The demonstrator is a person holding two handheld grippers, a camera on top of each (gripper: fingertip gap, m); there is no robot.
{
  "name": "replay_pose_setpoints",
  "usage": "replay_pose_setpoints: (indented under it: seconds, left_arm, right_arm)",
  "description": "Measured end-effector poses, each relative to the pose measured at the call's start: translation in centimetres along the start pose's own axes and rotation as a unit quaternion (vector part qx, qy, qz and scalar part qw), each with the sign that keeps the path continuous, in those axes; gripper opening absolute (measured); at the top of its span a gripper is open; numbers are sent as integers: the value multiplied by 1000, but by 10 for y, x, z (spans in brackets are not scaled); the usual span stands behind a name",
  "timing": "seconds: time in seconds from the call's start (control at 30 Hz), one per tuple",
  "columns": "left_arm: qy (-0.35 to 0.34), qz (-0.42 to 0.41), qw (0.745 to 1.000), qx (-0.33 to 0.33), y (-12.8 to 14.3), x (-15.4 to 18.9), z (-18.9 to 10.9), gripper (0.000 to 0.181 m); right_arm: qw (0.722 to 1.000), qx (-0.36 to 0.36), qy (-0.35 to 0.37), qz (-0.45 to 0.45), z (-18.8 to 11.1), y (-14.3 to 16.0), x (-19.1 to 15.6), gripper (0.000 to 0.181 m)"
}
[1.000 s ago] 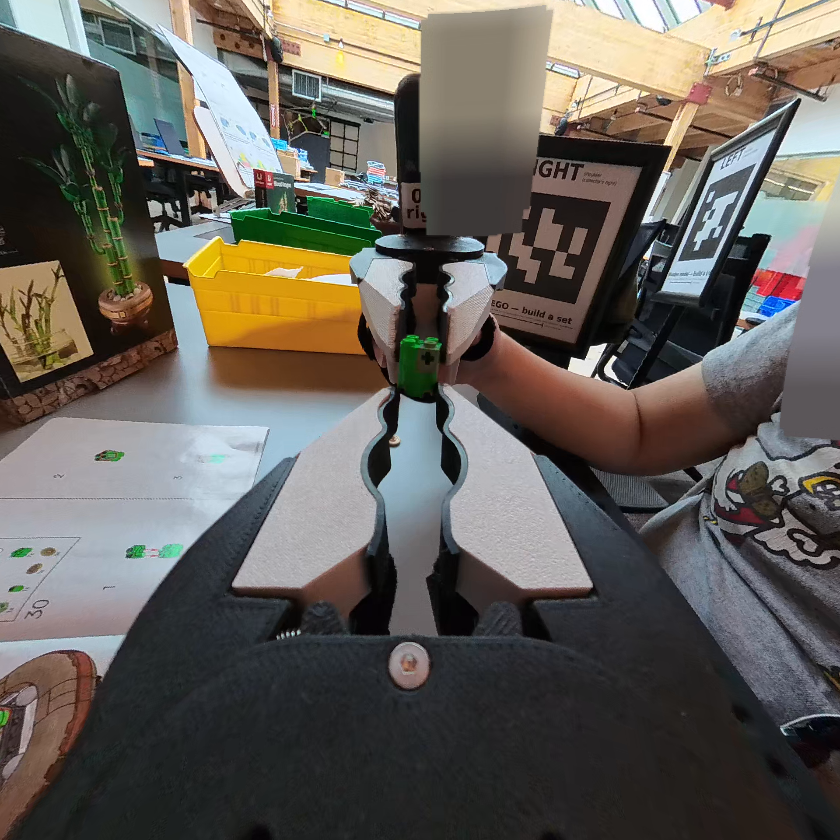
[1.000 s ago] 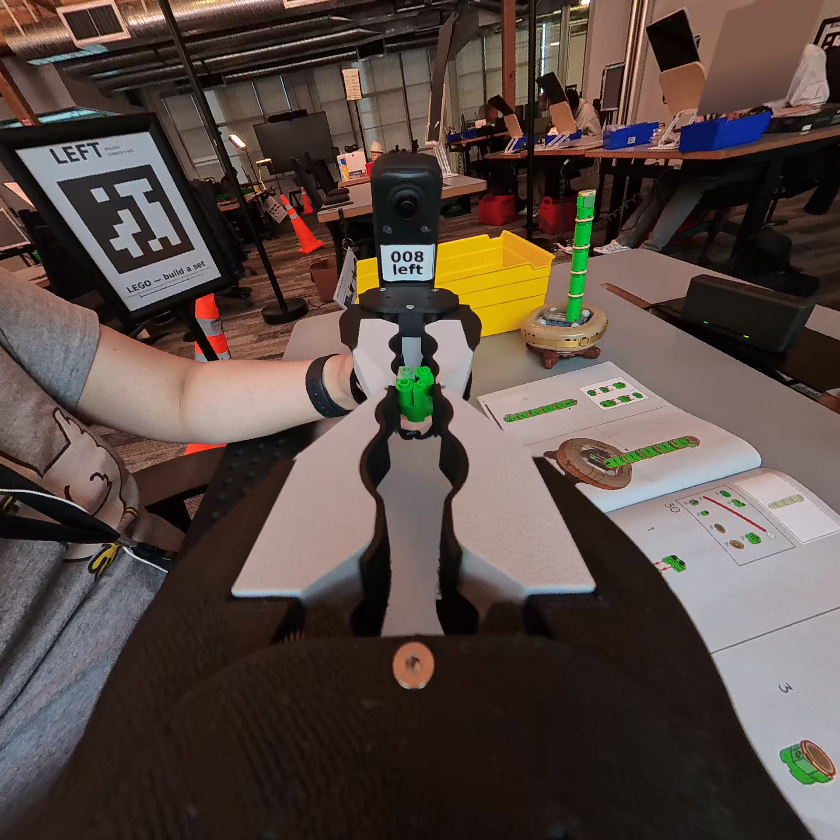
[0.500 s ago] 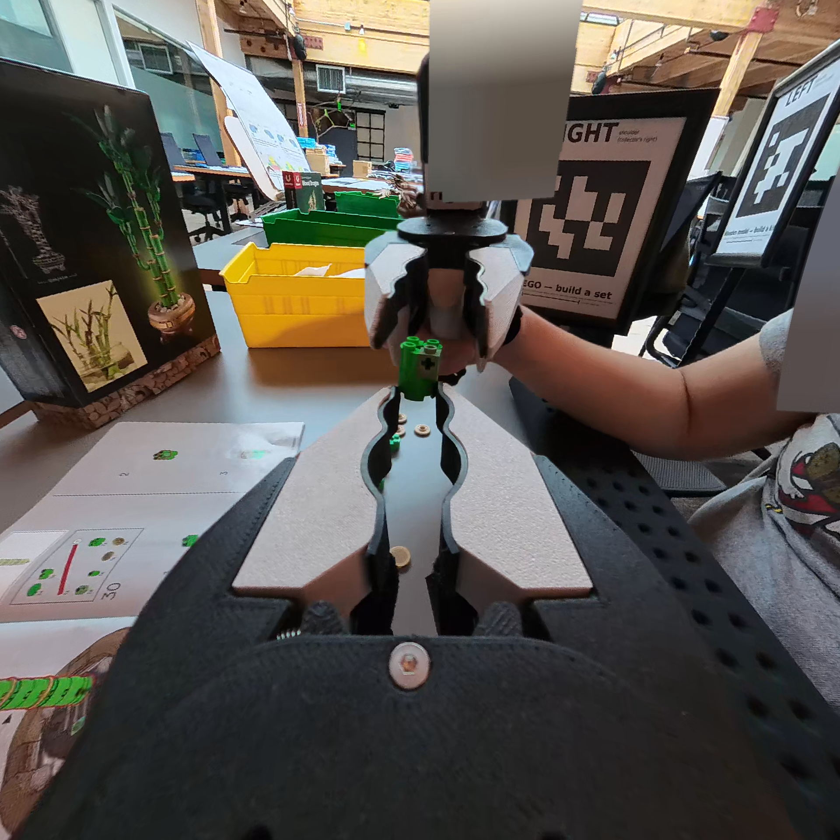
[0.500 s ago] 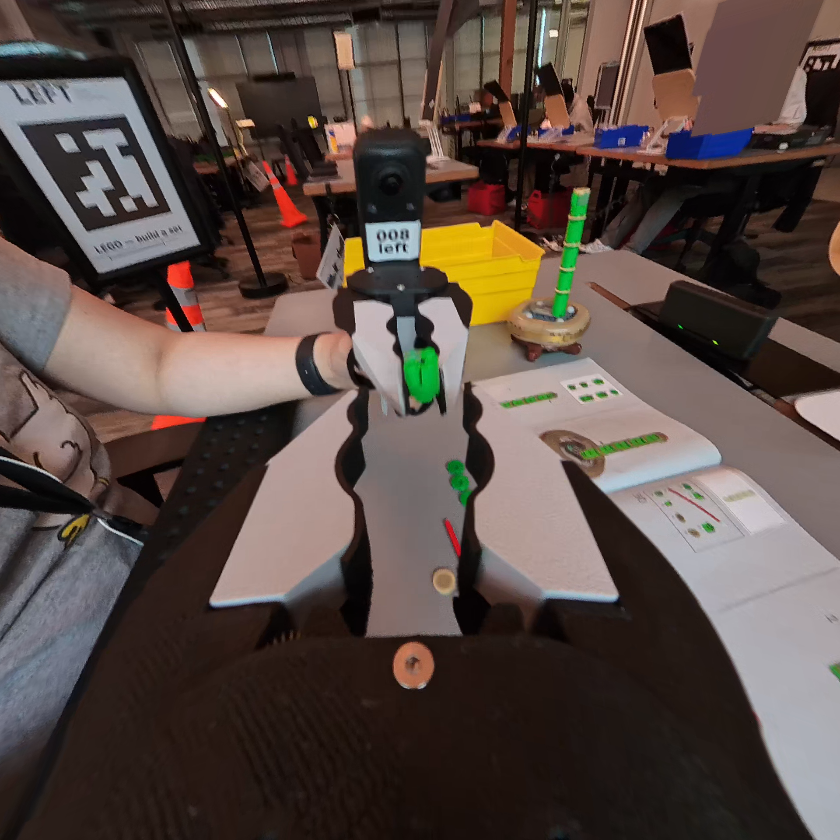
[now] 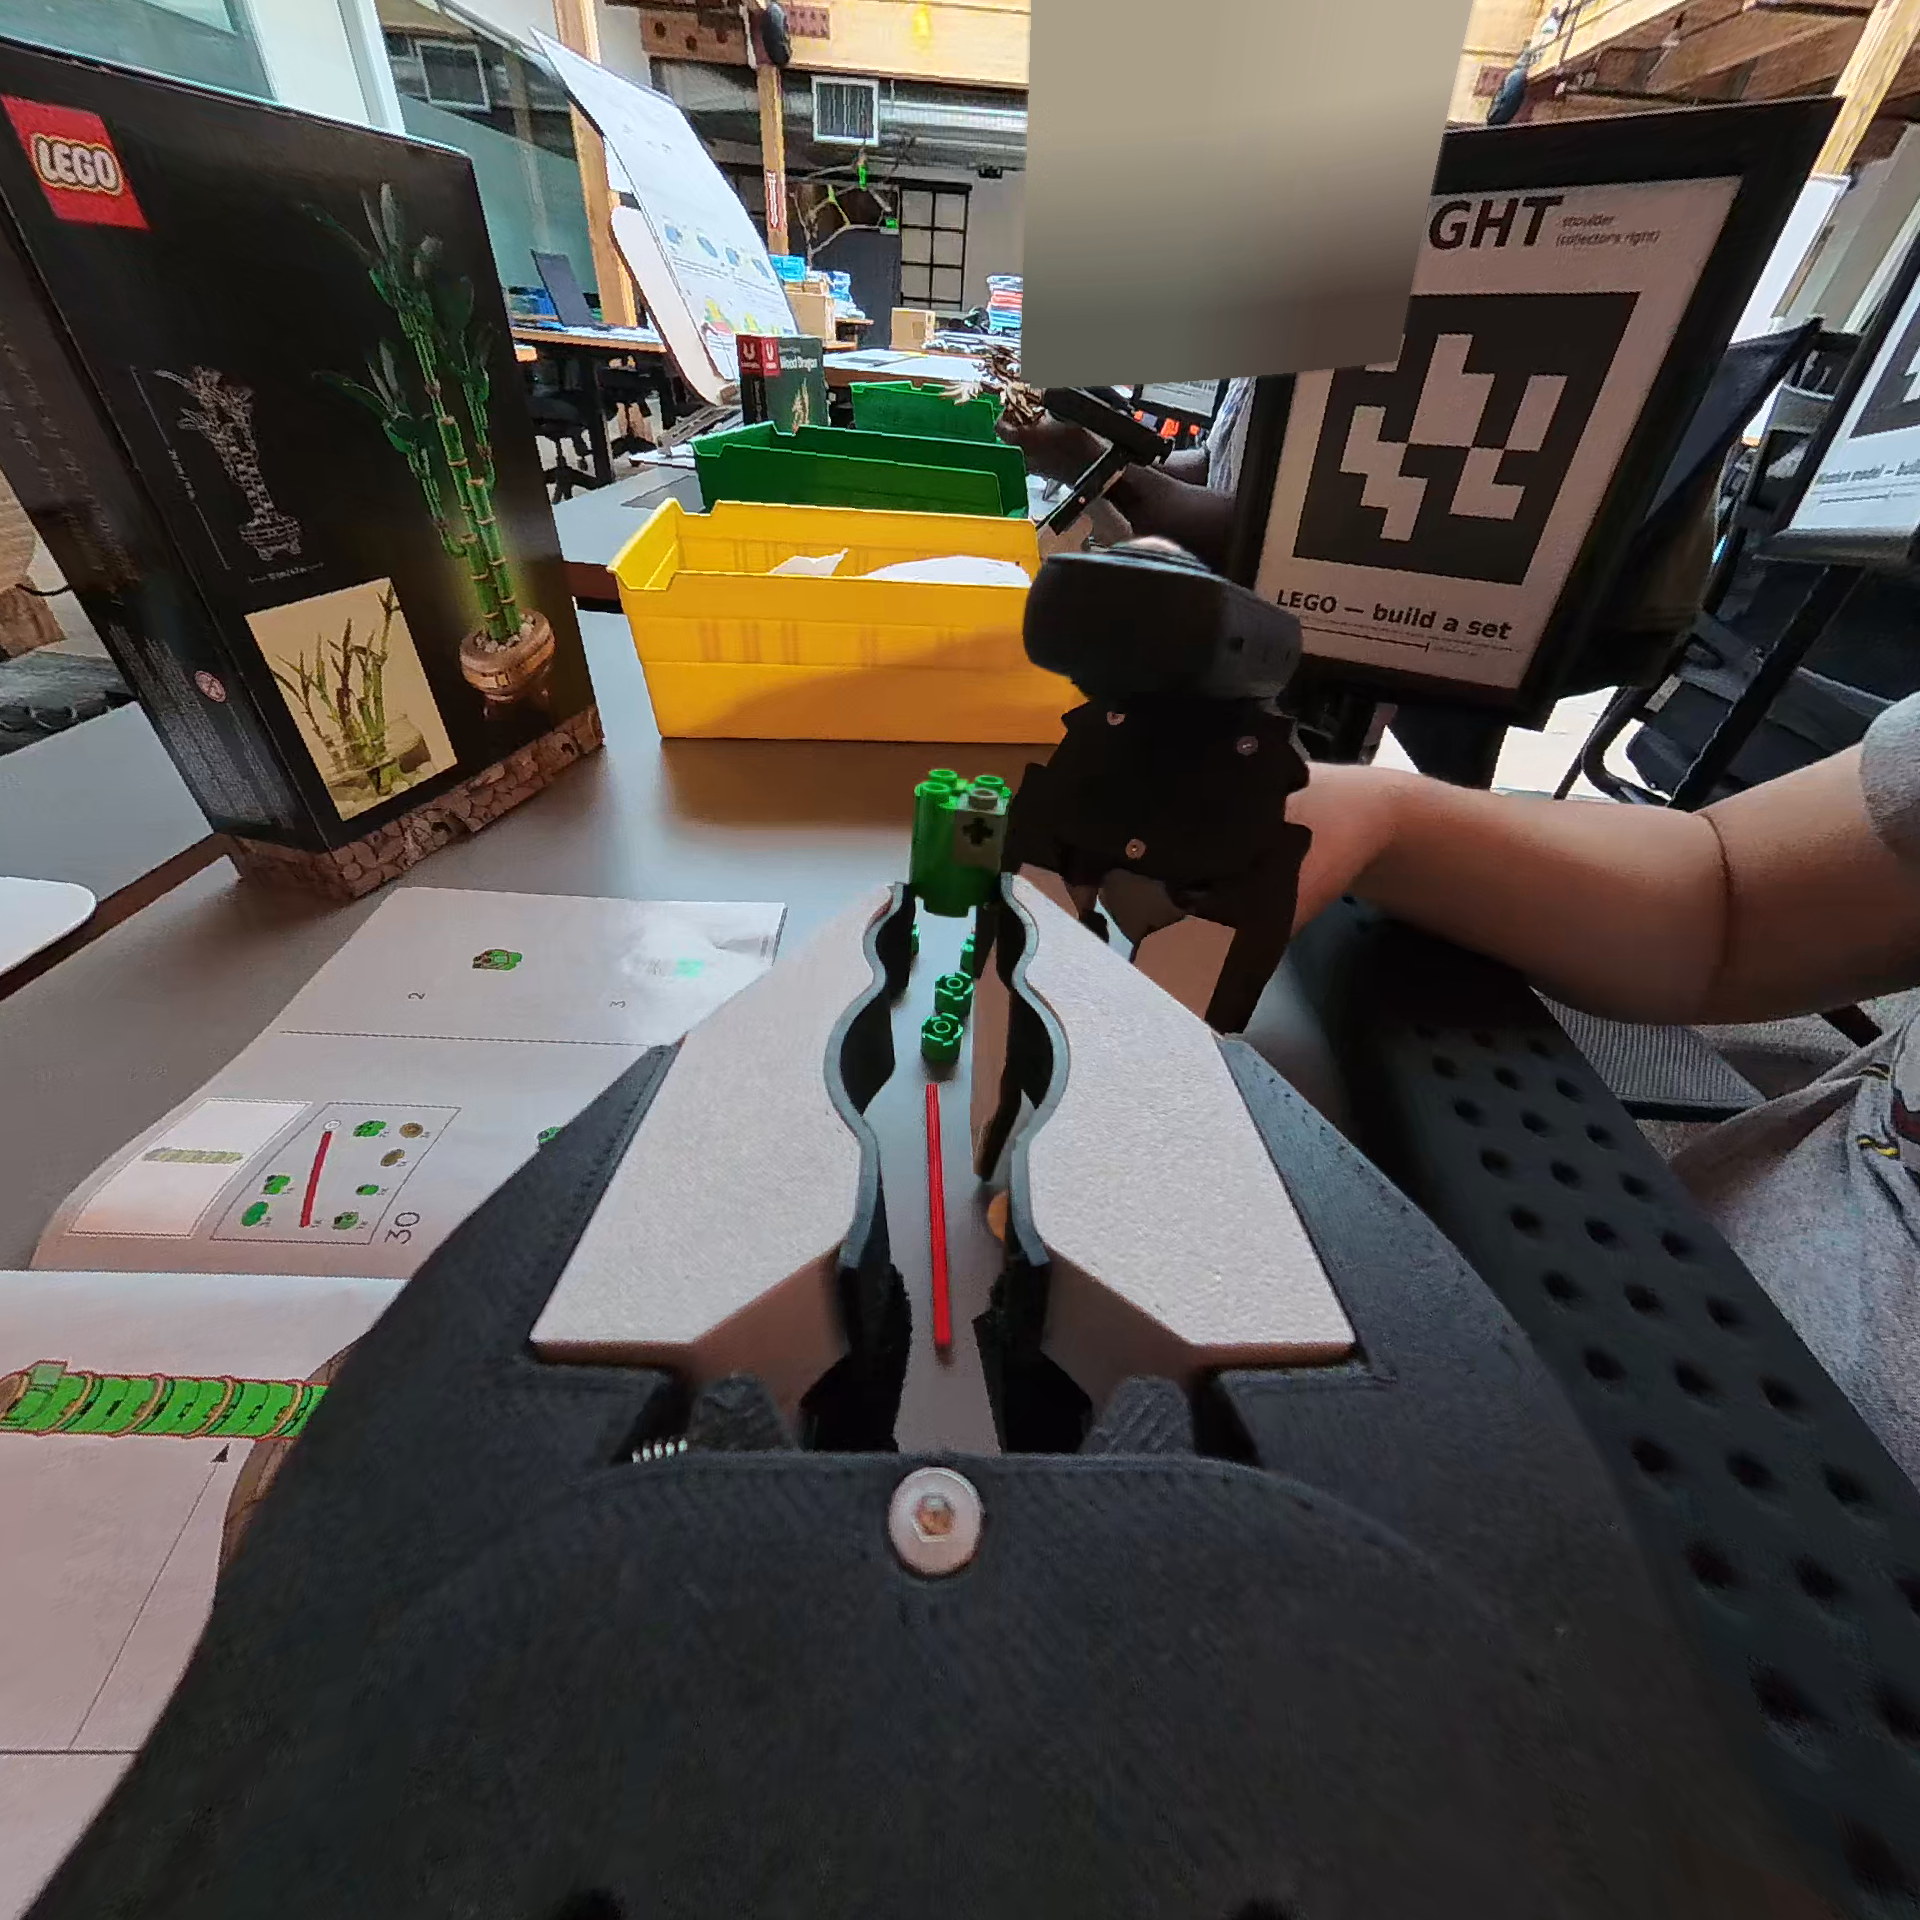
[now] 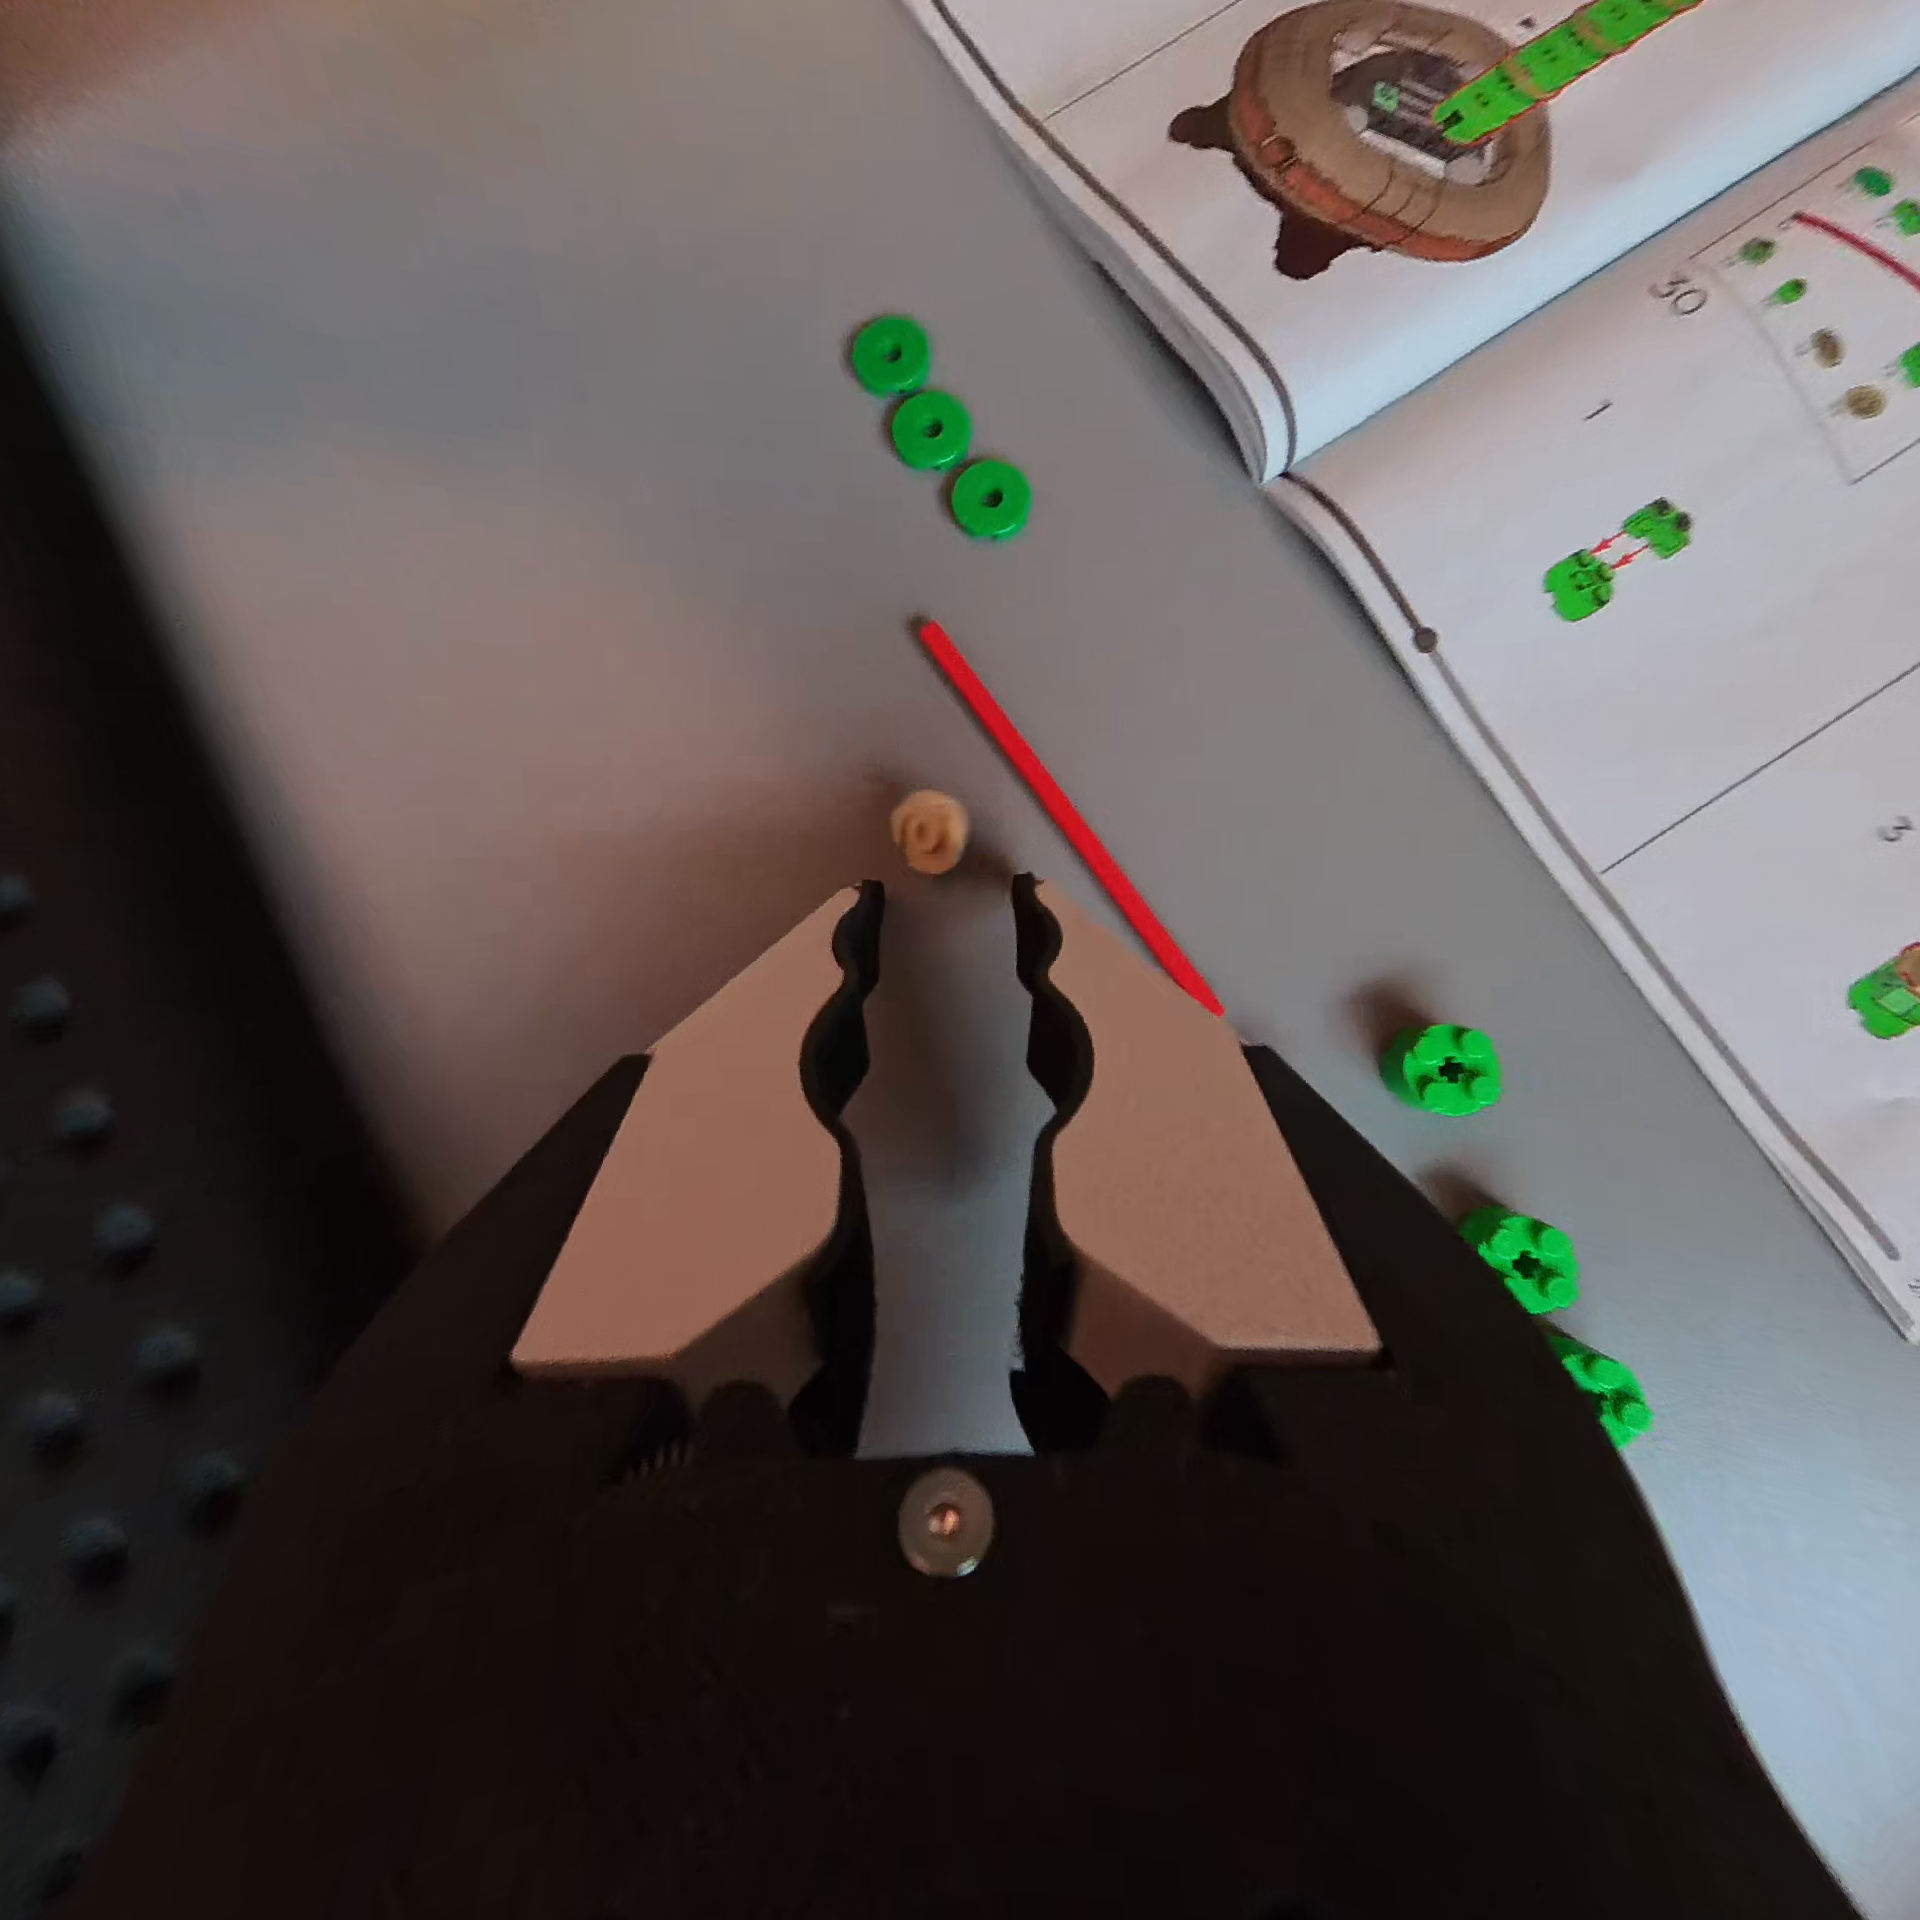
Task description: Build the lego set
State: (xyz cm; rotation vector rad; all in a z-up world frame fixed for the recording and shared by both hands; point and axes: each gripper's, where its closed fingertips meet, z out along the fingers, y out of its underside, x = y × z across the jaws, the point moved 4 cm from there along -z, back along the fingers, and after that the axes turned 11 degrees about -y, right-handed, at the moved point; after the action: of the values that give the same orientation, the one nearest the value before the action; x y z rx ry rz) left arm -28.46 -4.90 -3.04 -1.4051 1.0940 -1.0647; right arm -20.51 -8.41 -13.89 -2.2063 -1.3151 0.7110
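Note:
My left gripper is shut on a short green Lego stack with a grey block on it, held upright above the table. My right gripper is open and empty, pointing down at the table. A tan round piece lies just beyond its fingertips. A red rod lies to the right of it, touching the right finger's edge. Three green round plates lie in a row farther out. Three green round bricks lie at the right. In the left wrist view the right gripper stands just right of the held stack.
An open instruction booklet lies right of the parts, and also shows in the left wrist view. A black perforated mat lies on the other side. A yellow bin and the set's box stand behind. About 15 cm separates my left fingertips from my right.
My right gripper let go of the green stack, opened, and swung down to the table over the tan piece. My left gripper kept the stack and tilted lower toward the table.

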Motion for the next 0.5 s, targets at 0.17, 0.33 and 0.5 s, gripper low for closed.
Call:
replay_pose_setpoints:
  seconds: [0.17,0.33,0.5]
  left_arm:
    - [3,4,1000,-4,0,2,1,14]
    - [4,2,1000,-6,0,2,0,14]
    - [4,5,1000,-8,0,3,-1,14]
  right_arm:
    - [1000,15,0,-19,-3,-4,0,25]
    - [999,17,-36,-26,2,-5,-9,25]
    - [998,-1,-53,-45,9,-2,-17,23]
